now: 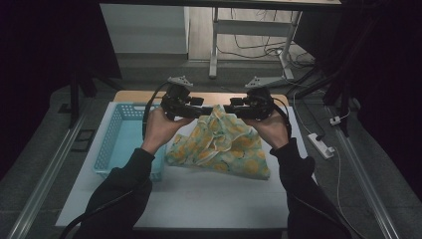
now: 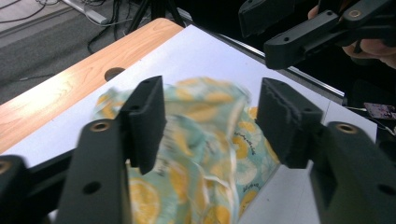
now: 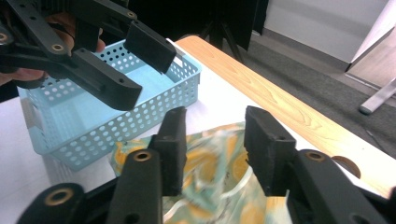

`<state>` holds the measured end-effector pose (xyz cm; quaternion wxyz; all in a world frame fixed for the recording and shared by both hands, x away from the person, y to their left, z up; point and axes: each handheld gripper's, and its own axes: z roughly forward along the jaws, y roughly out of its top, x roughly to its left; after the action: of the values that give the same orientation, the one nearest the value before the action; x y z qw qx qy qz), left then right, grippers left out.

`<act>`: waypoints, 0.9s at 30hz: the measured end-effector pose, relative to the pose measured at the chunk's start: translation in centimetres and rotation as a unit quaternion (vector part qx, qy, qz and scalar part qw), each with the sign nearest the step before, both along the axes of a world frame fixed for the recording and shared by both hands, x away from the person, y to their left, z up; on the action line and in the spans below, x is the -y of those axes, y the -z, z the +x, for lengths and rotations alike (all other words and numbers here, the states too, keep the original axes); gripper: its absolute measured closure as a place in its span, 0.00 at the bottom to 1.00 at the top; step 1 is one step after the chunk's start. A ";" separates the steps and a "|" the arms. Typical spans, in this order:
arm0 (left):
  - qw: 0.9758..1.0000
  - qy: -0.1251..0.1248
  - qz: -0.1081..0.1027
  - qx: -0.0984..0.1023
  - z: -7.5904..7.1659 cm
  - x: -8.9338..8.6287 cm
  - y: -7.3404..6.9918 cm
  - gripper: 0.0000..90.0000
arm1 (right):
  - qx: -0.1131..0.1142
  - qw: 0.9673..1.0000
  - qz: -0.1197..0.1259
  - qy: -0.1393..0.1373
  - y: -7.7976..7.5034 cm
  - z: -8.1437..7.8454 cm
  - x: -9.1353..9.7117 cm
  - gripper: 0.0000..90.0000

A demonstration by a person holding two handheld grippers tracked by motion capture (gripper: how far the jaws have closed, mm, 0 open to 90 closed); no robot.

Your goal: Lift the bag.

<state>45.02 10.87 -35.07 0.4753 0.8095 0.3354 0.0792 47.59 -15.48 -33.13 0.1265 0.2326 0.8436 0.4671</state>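
cotton-like cloth, pale green with yellow lemon print (image 1: pixel 219 147): lies crumpled on the white desk (image 1: pixel 209 199), just right of the light blue perforated plastic basket (image 1: pixel 117 137), its far edge bunched up between the two tools.
left hand-held gripper (image 2: pixel 210 119): jaws apart, cloth showing between and below the pads, none of it pinched.
right hand-held gripper (image 3: pixel 215 144): jaws likewise apart above the cloth; fabric edge is blurred here, so contact with a pad cannot be ruled out.
step in hand, as judged: cloth set down and let go, ready for a fresh hold.
handling note: spread the heap flat first, take one layer only at two far corners, close fully on the hem, lift both sides evenly to avoid twisting.
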 end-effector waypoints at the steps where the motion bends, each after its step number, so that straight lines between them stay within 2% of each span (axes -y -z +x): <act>1: 1.000 0.000 0.001 -0.001 -0.1 -0.1 0.2 0.43 | -0.001 1.000 0.000 -0.001 0.1 -0.1 0.0 0.62; 13: 1.000 0.003 -0.009 -0.005 -1.6 -1.4 1.4 0.29 | -0.002 1.000 -0.003 0.000 0.8 -0.9 0.1 0.45; 17: 1.000 0.005 0.007 0.000 -2.3 -1.5 1.8 0.27 | -0.001 1.000 -0.008 -0.004 1.3 -1.3 0.1 0.39; 27: 1.000 0.015 0.011 0.003 -4.2 -2.1 3.9 0.15 | -0.002 1.000 0.000 0.001 2.8 -2.1 0.5 0.29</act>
<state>40.85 12.97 -38.94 0.4684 0.8194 0.3212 0.0782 45.44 -15.98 -35.98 0.1258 0.2346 0.8433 0.4668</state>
